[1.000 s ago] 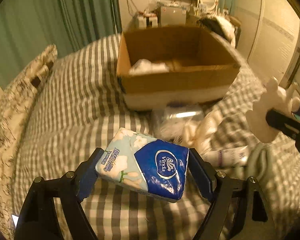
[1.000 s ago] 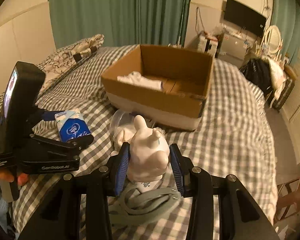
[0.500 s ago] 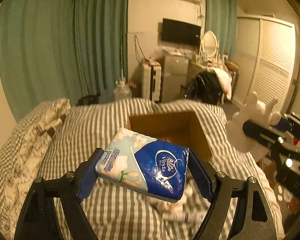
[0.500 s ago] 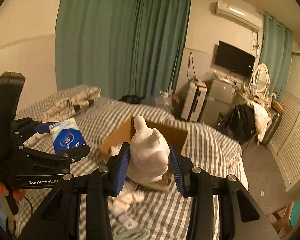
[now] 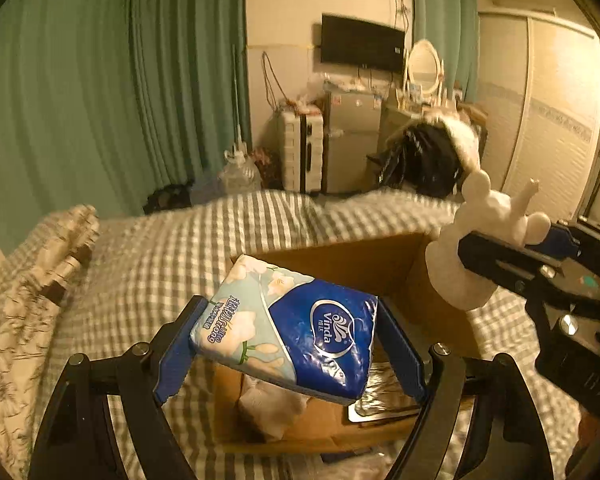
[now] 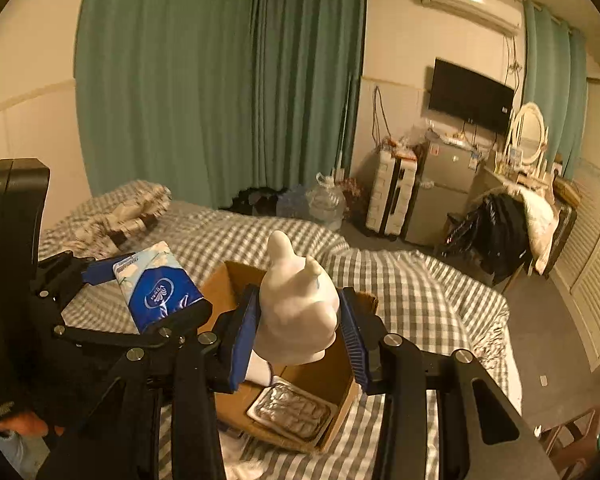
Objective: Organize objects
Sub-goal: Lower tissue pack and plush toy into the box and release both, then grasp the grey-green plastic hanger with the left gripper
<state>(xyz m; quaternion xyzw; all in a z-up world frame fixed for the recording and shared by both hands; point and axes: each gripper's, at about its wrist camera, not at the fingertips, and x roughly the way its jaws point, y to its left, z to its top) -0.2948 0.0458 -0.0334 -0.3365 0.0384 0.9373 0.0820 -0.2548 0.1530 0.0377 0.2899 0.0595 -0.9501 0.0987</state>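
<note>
Bedroom scene, dim warm light: bed with grey-and-white checked cover [image 5: 148, 264], soft and rumpled, floral patterned pillow [image 5: 32, 300] at its left edge. Green pleated curtains [image 6: 220, 80] behind, black flat TV [image 6: 470, 98] on the wall, white ribbed suitcase [image 5: 302, 152], grey mini fridge [image 6: 444, 196], oval white mirror [image 6: 528, 132]. Open brown cardboard box [image 6: 336, 376] sits mid-bed, matte, square-walled; inside lie a shiny silver foil tray [image 6: 290, 410] and something white, crumpled.

Left gripper [image 5: 288, 338], jaws set wide, clamps a glossy blue-and-pale-floral plastic tissue pack [image 5: 292, 328], soft rectangular block, held over the box's left part. Right gripper [image 6: 298, 330], jaws narrower, grips a smooth white rounded animal-shaped figurine [image 6: 296, 312] with two pointed ears, upright above the box.
</note>
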